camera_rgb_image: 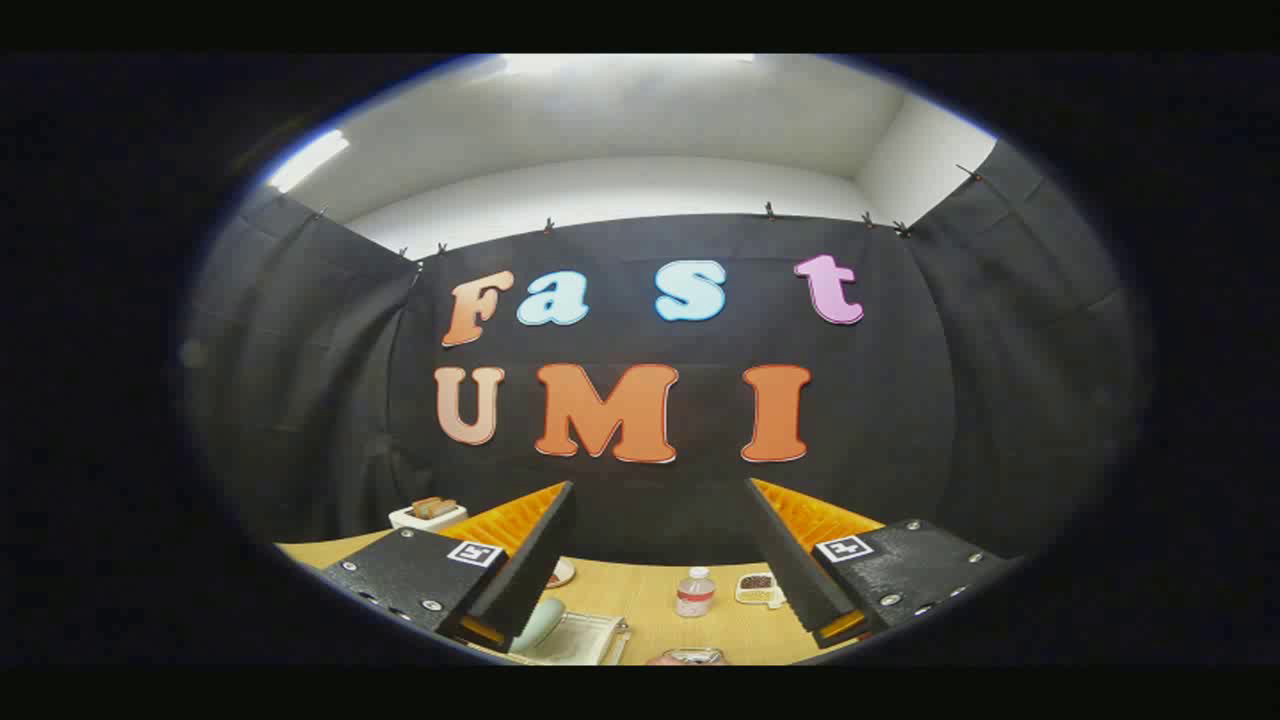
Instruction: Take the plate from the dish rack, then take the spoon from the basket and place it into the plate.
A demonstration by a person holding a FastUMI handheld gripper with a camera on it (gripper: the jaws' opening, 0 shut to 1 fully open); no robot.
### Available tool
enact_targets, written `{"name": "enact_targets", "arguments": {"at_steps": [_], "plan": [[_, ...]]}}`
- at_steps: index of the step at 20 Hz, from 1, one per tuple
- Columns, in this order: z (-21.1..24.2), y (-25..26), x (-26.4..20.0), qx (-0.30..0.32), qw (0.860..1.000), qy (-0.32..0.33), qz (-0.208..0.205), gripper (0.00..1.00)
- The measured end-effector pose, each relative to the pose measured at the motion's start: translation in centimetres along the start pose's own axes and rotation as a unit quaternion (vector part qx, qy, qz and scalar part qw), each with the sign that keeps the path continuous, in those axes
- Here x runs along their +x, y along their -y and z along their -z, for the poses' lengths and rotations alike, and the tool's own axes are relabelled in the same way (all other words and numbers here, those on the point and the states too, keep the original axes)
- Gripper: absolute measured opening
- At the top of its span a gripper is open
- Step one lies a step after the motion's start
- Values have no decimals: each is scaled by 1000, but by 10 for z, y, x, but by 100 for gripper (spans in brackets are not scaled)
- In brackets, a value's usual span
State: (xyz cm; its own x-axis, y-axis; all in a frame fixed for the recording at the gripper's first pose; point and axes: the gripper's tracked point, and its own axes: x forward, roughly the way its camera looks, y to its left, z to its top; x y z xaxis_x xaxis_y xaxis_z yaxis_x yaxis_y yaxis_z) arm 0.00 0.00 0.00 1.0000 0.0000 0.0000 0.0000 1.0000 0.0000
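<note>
Fingers of the gripper [660, 560] stand spread wide with nothing between them, raised and aimed at the booth wall over a wooden table [640, 600]. What looks like the plate [540, 622], pale and on edge in a clear rack [585, 640], lies low and just inside the left finger, so I judge the next move needs the jaws tipped down and swung left. A bottle [694, 592] stands between the fingers farther out, a small dish [758, 588] by the right finger; spoon and basket I cannot make out.
</note>
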Motion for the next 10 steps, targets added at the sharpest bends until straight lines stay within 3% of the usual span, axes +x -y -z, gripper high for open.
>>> {"name": "enact_targets", "arguments": {"at_steps": [10], "plan": [[1,-21,-3,-7,1000,-8,-5,98]]}}
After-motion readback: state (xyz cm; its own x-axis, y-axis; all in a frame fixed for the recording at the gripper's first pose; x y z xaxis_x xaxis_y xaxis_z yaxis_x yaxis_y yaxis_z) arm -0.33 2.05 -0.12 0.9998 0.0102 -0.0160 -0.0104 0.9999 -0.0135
